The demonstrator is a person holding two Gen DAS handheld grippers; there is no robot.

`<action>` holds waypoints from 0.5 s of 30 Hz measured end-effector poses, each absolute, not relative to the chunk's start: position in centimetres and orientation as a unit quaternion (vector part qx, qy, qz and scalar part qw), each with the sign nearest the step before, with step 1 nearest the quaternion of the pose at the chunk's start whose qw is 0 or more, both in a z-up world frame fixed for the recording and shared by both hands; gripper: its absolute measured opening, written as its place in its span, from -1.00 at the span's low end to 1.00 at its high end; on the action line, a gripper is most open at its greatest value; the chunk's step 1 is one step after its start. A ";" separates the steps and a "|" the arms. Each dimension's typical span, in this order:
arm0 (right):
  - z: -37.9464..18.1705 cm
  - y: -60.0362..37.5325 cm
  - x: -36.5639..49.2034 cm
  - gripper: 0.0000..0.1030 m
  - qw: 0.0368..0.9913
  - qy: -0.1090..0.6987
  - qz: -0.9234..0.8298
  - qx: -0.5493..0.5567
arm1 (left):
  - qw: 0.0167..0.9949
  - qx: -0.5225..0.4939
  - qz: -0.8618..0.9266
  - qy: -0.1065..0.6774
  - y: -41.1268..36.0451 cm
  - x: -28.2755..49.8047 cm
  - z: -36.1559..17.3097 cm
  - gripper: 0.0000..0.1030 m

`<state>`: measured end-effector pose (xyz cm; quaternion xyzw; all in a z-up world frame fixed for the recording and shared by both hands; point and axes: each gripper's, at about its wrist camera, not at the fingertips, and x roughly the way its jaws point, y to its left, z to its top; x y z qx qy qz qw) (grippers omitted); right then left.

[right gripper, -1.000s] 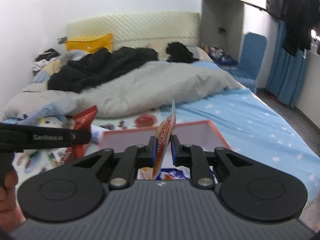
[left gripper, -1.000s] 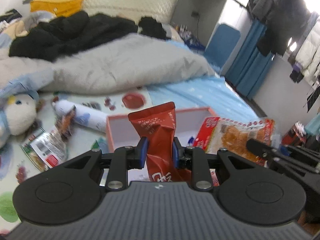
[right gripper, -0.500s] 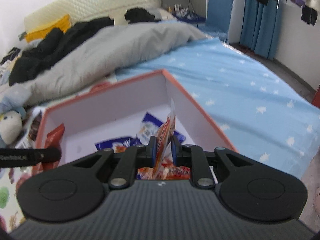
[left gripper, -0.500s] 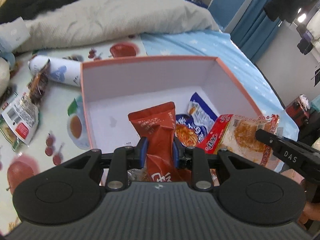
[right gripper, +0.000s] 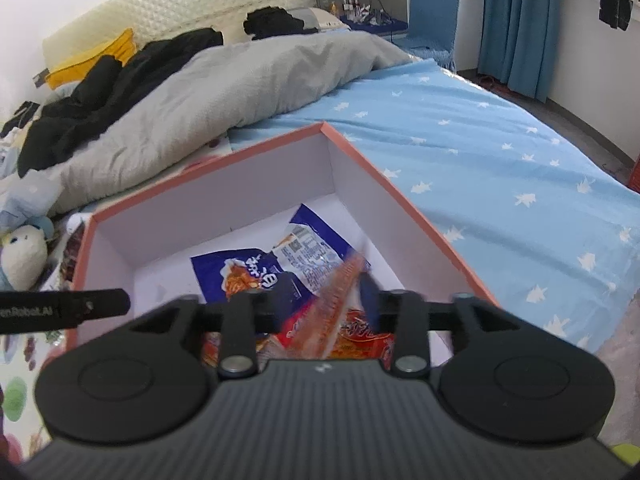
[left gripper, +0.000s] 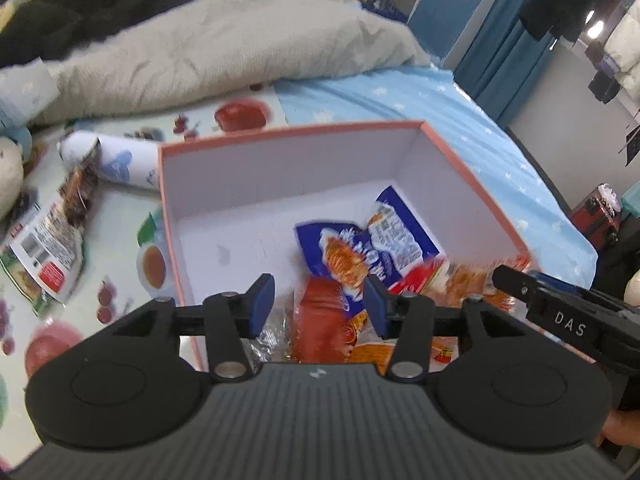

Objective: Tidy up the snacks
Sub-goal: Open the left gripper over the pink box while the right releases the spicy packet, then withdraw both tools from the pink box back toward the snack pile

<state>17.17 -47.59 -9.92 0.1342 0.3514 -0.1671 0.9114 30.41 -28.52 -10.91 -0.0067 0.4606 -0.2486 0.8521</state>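
From the left wrist, the left hand-held gripper (left gripper: 318,306) hangs over the pink-rimmed cardboard box (left gripper: 472,178), its blue pads spread apart and gripping nothing. A glossy red snack pouch (left gripper: 320,320) lies blurred between them in the box, beside a crinkly blue noodle packet (left gripper: 352,254). A white cylindrical can (left gripper: 116,160) and loose foil wrappers (left gripper: 48,256) lie on the fruit-printed mat (left gripper: 120,272) outside.

From the right wrist, the right hand-held gripper (right gripper: 320,304) also stands apart above the box (right gripper: 404,200). A flat orange-and-red packet (right gripper: 332,300) blurs between its fingers, unclamped, over the other snacks. A rumpled grey quilt (right gripper: 240,80) covers the star-printed blue bed (right gripper: 500,152).
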 end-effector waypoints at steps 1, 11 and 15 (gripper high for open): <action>-9.6 -47.5 16.9 -0.10 0.912 0.348 -0.167 0.137 | 0.855 -0.008 -0.249 0.455 -28.2 30.2 -10.3 0.07; -3.3 -44.7 13.9 -0.10 0.939 0.274 -0.161 0.131 | 0.886 -0.008 -0.272 0.374 -25.1 26.6 -1.8 0.07; -1.0 -43.1 12.5 -0.10 0.948 0.249 -0.150 0.131 | 0.895 -0.007 -0.274 0.351 -23.3 24.9 0.5 0.07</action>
